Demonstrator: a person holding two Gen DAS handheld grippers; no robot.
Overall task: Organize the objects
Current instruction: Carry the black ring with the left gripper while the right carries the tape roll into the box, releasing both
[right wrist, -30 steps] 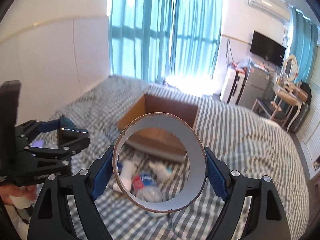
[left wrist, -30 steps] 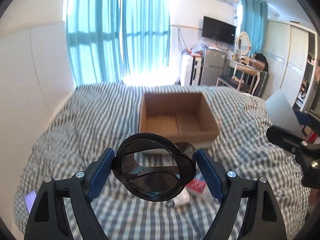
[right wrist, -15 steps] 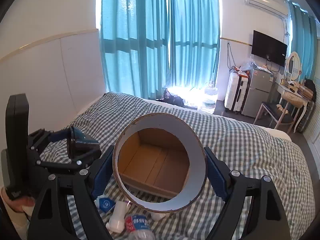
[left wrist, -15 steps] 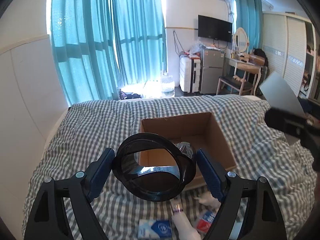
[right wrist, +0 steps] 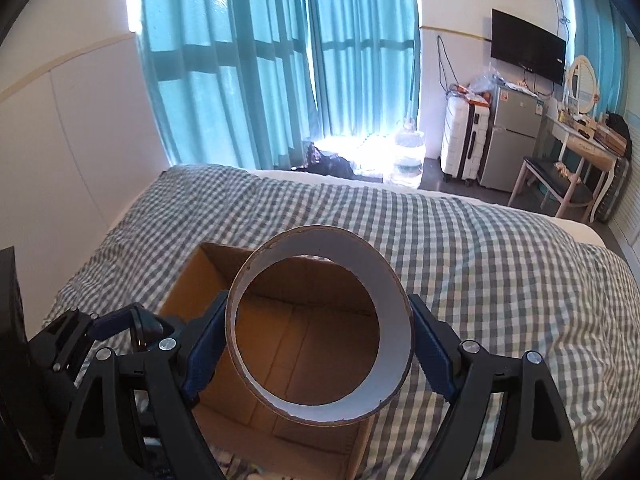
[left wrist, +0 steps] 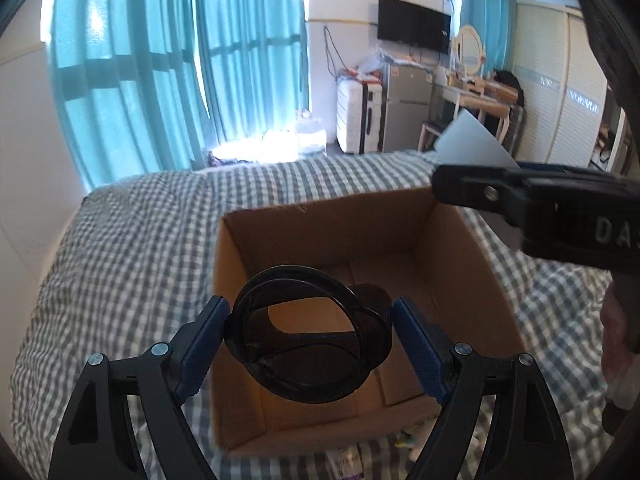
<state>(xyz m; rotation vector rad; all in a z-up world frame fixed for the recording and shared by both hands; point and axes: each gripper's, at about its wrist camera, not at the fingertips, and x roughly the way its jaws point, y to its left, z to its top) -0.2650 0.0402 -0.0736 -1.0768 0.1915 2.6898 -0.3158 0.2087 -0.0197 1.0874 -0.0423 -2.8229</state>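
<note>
My left gripper (left wrist: 310, 336) is shut on a black plastic cup (left wrist: 304, 384), held with its mouth toward the camera above the near part of an open cardboard box (left wrist: 452, 264). My right gripper (right wrist: 318, 340) is shut on a cardboard tape roll (right wrist: 256, 280) with a white inner face, held above the same box (right wrist: 188, 280). The right gripper also shows in the left wrist view (left wrist: 540, 208), over the box's far right corner. The left gripper shows at the lower left of the right wrist view (right wrist: 132, 332). The box's brown floor is bare where I see it.
The box sits on a bed with a grey-white checked cover (left wrist: 132, 248). A few small items (left wrist: 344, 460) lie on the cover by the box's near wall. Teal curtains (right wrist: 240, 60), a fridge (right wrist: 508, 136), a desk and chair stand beyond the bed.
Both grippers moved forward and over the box with their objects held. The box now fills the lower view, and the loose bottles have slipped under the frame edge.
</note>
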